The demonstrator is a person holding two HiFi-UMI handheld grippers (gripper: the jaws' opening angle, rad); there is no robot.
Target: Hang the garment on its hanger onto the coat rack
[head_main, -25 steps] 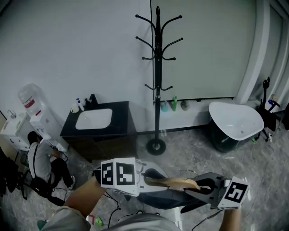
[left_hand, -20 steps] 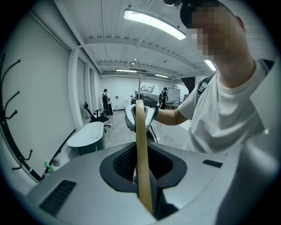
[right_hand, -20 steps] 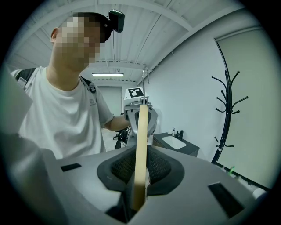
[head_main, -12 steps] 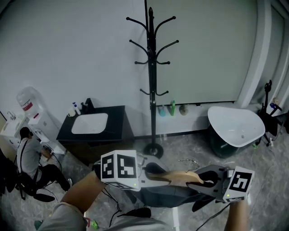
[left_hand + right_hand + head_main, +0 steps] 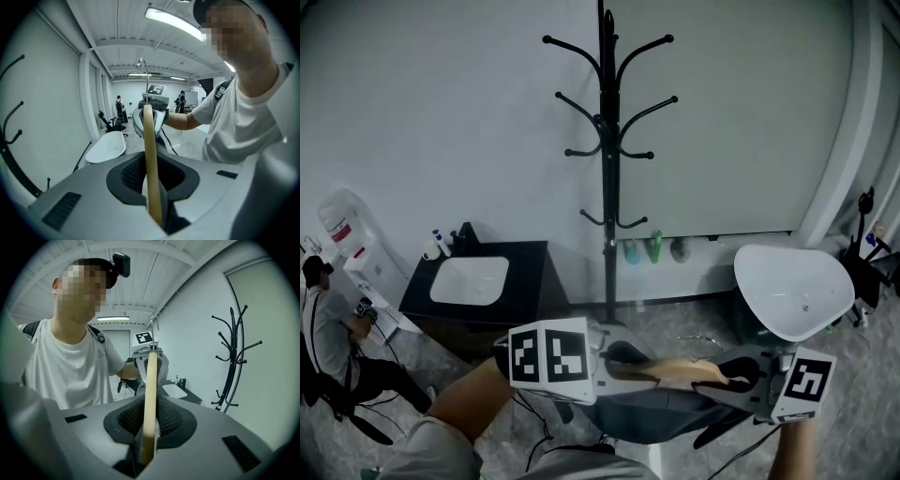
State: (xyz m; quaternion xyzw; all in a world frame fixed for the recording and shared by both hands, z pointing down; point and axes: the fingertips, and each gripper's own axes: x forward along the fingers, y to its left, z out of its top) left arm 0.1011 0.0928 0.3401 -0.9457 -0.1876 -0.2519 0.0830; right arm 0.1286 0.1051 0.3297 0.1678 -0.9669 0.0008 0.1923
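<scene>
- Left gripper (image 5: 617,360): held low in front of the torso, nose turned inward toward its counterpart. Jaws clamped on one end of the wooden hanger (image 5: 675,370), which sits edge-on between the pads.
- Left marker cube (image 5: 548,349): at the rear of that gripper, faces turned upward.
- Left forearm (image 5: 461,405): bare, running from behind the cube back toward the body.
- Right gripper (image 5: 729,377): about level with the left one, nose turned inward to face it. Jaws clamped on the hanger's opposite end, again edge-on between the pads.
- Right marker cube (image 5: 806,382): at the rear of that gripper.
- Right hand (image 5: 789,448): just behind that cube, only partly in view.
- Grippers facing each other, apart, bridged by the hanger.
</scene>
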